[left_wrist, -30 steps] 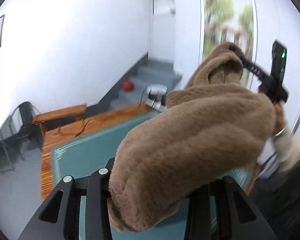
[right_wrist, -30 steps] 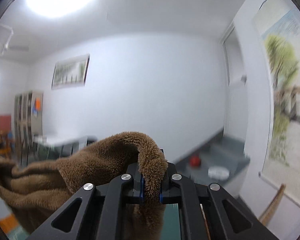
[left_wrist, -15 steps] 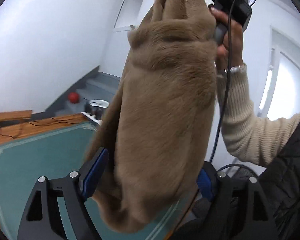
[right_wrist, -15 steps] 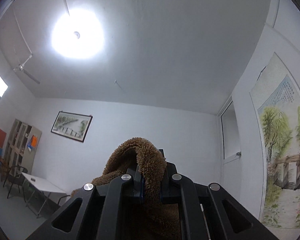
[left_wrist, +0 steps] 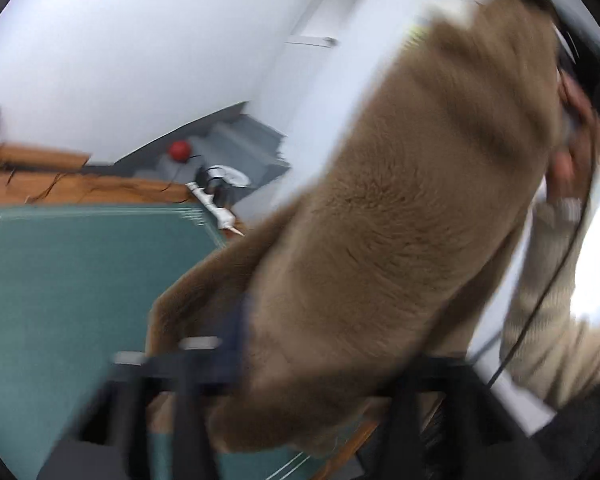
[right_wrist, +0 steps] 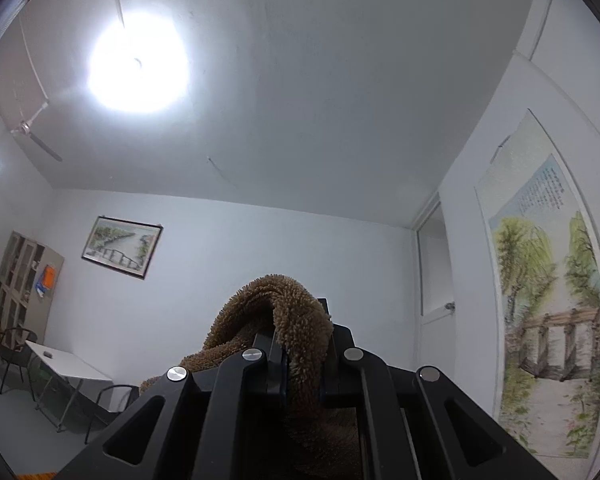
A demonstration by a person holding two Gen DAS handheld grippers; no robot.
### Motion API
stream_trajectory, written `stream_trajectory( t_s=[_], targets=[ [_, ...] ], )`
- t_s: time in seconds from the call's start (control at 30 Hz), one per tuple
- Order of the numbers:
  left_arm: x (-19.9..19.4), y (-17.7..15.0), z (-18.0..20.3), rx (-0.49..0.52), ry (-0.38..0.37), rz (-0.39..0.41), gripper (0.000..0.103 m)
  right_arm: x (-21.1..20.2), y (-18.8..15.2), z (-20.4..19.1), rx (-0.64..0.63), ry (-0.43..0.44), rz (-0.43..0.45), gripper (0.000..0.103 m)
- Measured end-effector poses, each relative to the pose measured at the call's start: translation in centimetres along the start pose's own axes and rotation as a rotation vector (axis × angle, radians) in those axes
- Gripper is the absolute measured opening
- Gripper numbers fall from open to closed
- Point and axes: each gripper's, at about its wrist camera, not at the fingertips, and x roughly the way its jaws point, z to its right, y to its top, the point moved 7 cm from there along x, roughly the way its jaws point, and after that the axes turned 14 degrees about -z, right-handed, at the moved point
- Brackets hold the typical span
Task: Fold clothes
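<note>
A brown fluffy garment hangs in the air above the green mat. My right gripper points up at the ceiling and is shut on a fold of the garment; it shows at the top right of the left wrist view. My left gripper is low, and the garment's lower end hangs between its jaws, which stand wide apart. The left wrist view is blurred by motion.
A wooden table carries the green mat. A white power strip lies at its far corner. Grey steps with a red ball are behind. The person's cream sleeve is at the right.
The right gripper has lifted the garment from low to high and now points at the ceiling. The left gripper opened from its grip and is swinging, and the garment hangs long.
</note>
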Motion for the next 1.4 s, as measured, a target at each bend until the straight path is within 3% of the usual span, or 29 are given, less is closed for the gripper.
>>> stream_trajectory(
  t_s=[0.1, 0.17, 0.3, 0.43, 0.57, 0.67, 0.77, 0.83, 1.03, 1.2, 1.3, 1.4],
  targets=[
    [-5.9, 2.9, -2.6, -0.091, 0.055, 0.157, 0.019, 1.0, -2.5, 3.3, 0.036, -0.032, -0.073, 0.010],
    [-11.3, 4.5, -2.9, -0.101, 0.142, 0.293, 0.019, 1.5, -4.9, 5.5, 0.075, -0.050, -0.132, 0.010],
    [-20.9, 5.9, 1.5, -0.010, 0.243, 0.528, 0.019, 1.5, -8.6, 7.2, 0.116, -0.055, -0.190, 0.010],
    [-25.8, 5.9, 6.6, 0.128, 0.348, 0.667, 0.019, 0.0, -9.5, 8.6, 0.126, -0.082, -0.169, 0.010],
    [-26.8, 5.9, 7.9, 0.199, 0.441, 0.704, 0.022, -1.1, -9.3, 8.6, 0.109, -0.103, -0.128, 0.010],
    [-24.2, 5.4, 5.6, 0.174, 0.485, 0.599, 0.024, -0.9, -10.8, 8.0, 0.098, -0.091, -0.156, 0.010],
    [-17.1, 4.8, 0.3, 0.123, 0.499, 0.413, 0.026, 0.4, -14.5, 6.8, 0.097, -0.060, -0.239, 0.010],
    [-11.0, 3.6, -3.4, 0.066, 0.461, 0.257, 0.026, 1.6, -17.0, 6.3, 0.099, -0.041, -0.304, 0.010],
    [0.9, -4.6, -9.6, -0.042, 0.386, -0.085, 0.030, 4.0, -22.0, 3.3, 0.077, 0.021, -0.436, 0.010],
    [6.9, -9.3, -10.5, -0.055, 0.308, -0.250, 0.038, 3.7, -22.1, 0.8, 0.022, 0.050, -0.444, 0.010],
    [8.6, -10.7, -10.2, -0.045, 0.288, -0.296, 0.056, 3.6, -21.7, 0.9, 0.017, 0.047, -0.438, 0.010],
    [9.6, -11.2, -10.7, -0.042, 0.320, -0.301, 0.070, 3.4, -21.4, 1.3, 0.018, 0.039, -0.432, 0.010]
  ],
)
